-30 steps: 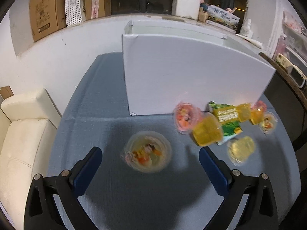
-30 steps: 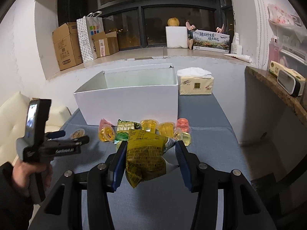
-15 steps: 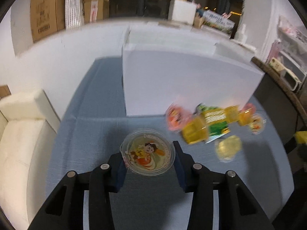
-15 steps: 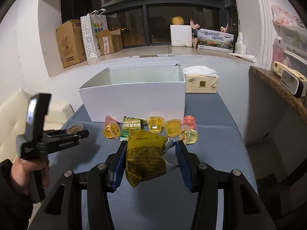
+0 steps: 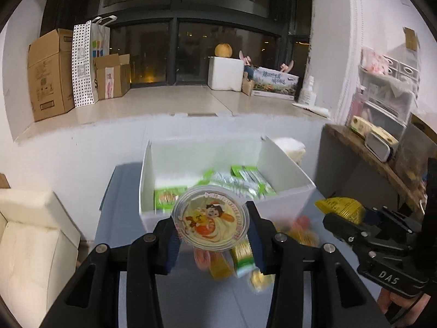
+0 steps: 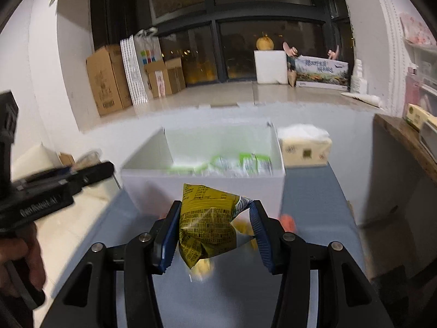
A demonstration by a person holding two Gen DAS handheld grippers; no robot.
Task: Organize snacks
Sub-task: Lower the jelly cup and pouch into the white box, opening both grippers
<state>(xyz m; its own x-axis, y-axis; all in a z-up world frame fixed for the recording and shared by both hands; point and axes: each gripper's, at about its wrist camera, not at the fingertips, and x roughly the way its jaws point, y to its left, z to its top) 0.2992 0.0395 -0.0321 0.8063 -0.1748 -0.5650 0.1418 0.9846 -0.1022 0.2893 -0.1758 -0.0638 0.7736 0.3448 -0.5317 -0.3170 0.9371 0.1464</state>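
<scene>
My left gripper [image 5: 211, 225] is shut on a round jelly cup [image 5: 211, 220] with a cartoon lid, held up above the table in front of the white box [image 5: 286, 203]. Green snack packets [image 5: 245, 181] lie inside the box. My right gripper [image 6: 214, 231] is shut on a yellow snack bag [image 6: 209, 225], raised before the white box [image 6: 153, 188]. The right gripper with the yellow bag [image 5: 341, 209] shows at the right of the left wrist view. Blurred jelly cups [image 5: 218, 268] and a packet lie on the blue table below.
A tissue pack [image 6: 306, 150] stands right of the box. A cream sofa [image 5: 30, 235] is at the left. A wooden counter [image 5: 363, 150] is at the right. Cardboard boxes [image 6: 108, 80] sit on the window ledge behind.
My left gripper closed on the jelly cup and lifted it up toward the box. My right gripper rose with the yellow bag and moved closer to the box.
</scene>
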